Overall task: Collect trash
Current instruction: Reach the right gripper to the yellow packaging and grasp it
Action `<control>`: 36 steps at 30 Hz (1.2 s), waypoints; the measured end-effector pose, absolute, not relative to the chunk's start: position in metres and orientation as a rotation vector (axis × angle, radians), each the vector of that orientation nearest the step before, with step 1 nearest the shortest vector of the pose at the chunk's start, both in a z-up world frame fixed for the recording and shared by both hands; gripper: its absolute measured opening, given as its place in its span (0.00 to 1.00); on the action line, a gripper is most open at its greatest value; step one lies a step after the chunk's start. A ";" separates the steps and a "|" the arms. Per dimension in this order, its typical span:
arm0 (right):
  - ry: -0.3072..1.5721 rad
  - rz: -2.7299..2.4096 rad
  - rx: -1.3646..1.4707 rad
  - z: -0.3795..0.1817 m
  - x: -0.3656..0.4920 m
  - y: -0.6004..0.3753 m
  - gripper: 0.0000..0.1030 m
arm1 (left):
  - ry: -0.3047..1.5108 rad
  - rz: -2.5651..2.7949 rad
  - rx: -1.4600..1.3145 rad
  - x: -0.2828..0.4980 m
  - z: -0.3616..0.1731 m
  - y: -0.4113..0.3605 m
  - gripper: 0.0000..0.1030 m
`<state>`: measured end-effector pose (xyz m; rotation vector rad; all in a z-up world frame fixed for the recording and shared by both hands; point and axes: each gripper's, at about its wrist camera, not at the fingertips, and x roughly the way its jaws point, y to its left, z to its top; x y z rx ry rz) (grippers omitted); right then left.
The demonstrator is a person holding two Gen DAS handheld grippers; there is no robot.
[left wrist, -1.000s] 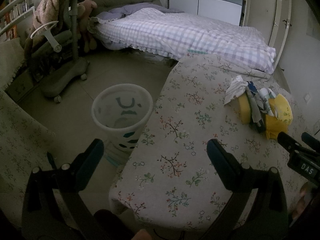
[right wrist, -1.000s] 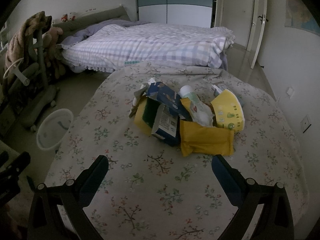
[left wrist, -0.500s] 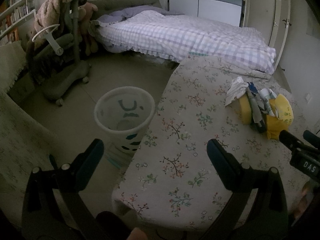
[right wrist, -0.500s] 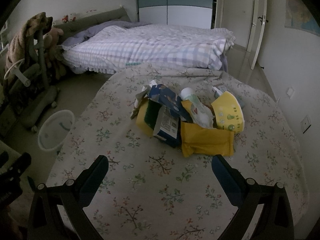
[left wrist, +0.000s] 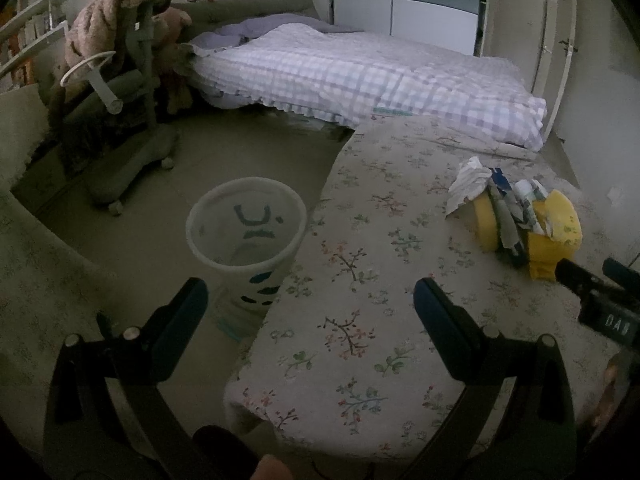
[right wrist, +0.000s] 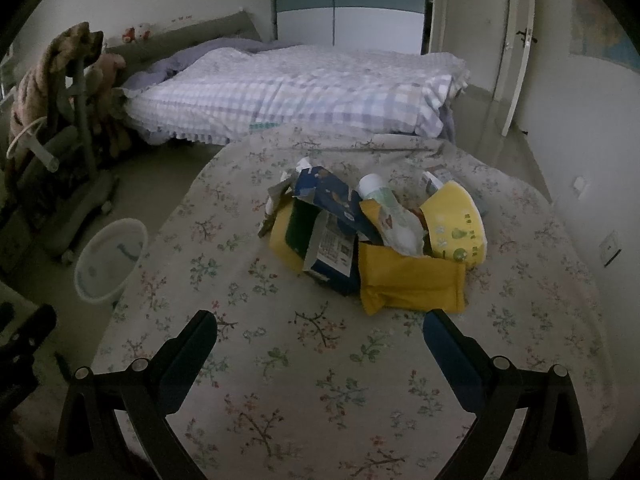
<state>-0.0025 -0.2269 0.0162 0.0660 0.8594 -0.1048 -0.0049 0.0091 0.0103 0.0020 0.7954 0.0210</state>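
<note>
A pile of trash (right wrist: pixel 376 236) lies on the floral tablecloth (right wrist: pixel 320 360): yellow packets, a torn blue carton, a white tube and crumpled paper. It also shows at the right of the left wrist view (left wrist: pixel 520 216). A white waste bin (left wrist: pixel 246 236) stands on the floor left of the table, also in the right wrist view (right wrist: pixel 110 266). My right gripper (right wrist: pixel 320 324) is open and empty, just short of the yellow packet (right wrist: pixel 412 284). My left gripper (left wrist: pixel 310 292) is open and empty over the table's left edge, near the bin.
A bed with a checked quilt (left wrist: pixel 360 76) stands behind the table. A grey wheeled chair (left wrist: pixel 120 128) draped with a blanket is at the back left. A wardrobe and door (right wrist: pixel 516 40) are at the back. The right gripper's body (left wrist: pixel 604 304) shows at the left view's right edge.
Both views have shifted slightly; the right gripper has drawn a little closer to the trash pile. Both grippers stay open and empty.
</note>
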 end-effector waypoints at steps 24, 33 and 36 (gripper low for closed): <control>1.138 -0.162 0.312 -0.039 0.107 -0.423 1.00 | 1.010 -0.314 0.012 0.084 -0.005 -0.076 0.99; 1.168 -0.113 0.281 -0.071 0.133 -0.421 0.96 | 1.066 -0.398 -0.137 0.127 -0.015 -0.104 0.99; 1.192 -0.095 0.298 -0.080 0.136 -0.423 0.80 | 1.074 -0.430 -0.174 0.142 -0.020 -0.116 0.99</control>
